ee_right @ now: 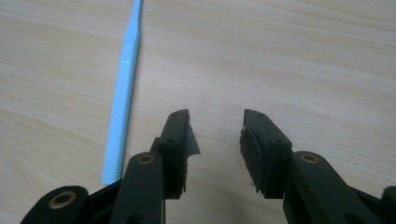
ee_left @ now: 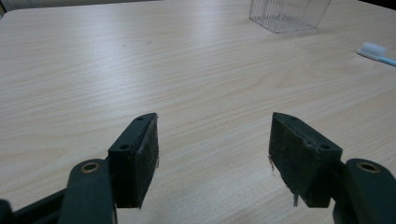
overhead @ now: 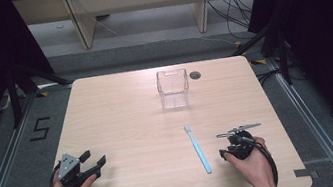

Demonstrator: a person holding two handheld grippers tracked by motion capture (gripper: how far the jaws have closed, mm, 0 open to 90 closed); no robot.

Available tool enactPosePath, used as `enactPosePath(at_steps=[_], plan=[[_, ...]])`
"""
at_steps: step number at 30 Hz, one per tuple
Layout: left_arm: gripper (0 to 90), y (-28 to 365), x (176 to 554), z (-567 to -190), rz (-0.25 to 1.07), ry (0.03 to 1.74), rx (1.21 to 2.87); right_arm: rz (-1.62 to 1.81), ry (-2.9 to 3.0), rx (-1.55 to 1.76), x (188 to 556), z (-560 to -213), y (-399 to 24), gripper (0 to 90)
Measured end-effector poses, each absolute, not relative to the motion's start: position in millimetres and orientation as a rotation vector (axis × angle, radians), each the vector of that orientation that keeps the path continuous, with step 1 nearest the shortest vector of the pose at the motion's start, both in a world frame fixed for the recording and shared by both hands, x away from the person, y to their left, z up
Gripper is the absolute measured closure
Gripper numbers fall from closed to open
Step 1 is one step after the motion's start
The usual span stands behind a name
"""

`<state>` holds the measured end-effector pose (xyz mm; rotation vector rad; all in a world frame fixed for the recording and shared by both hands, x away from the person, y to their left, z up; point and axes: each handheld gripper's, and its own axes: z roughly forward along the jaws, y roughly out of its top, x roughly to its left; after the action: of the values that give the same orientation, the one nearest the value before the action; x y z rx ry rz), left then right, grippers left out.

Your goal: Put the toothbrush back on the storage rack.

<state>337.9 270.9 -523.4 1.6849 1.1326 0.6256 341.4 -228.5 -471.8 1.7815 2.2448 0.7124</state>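
A light blue toothbrush lies flat on the wooden table, its white head pointing away from me. It also lies at the left of the right gripper view, toothbrush, and its head pokes in at the right edge of the left gripper view, toothbrush head. A clear plastic cup stands upright near the far edge; its base is at the top of the left gripper view, cup. My left gripper rests at the near left, open and empty. My right gripper sits just right of the toothbrush handle, jaws apart with nothing between them.
A dark cable grommet is set in the table beside the cup. Black curtains flank the table, and a wooden bench stands on the floor beyond it. Cables run across the floor at the far right.
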Motion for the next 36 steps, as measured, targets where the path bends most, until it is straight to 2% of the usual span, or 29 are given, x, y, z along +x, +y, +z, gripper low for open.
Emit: enactPosePath(at_steps=[15, 21, 36], plan=[[32.9, 270, 338, -523, 0.615, 1.133, 1.698, 0.413, 2.48, 1.759, 361, -448, -208, 62.8], [33.1, 268, 338, -523, 0.613, 1.134, 1.705, 0.339, 2.573, 1.666, 371, -448, -205, 63.7], [33.4, 267, 337, -523, 0.604, 1.137, 1.703, 0.279, 2.651, 1.701, 389, -448, -170, 69.0]])
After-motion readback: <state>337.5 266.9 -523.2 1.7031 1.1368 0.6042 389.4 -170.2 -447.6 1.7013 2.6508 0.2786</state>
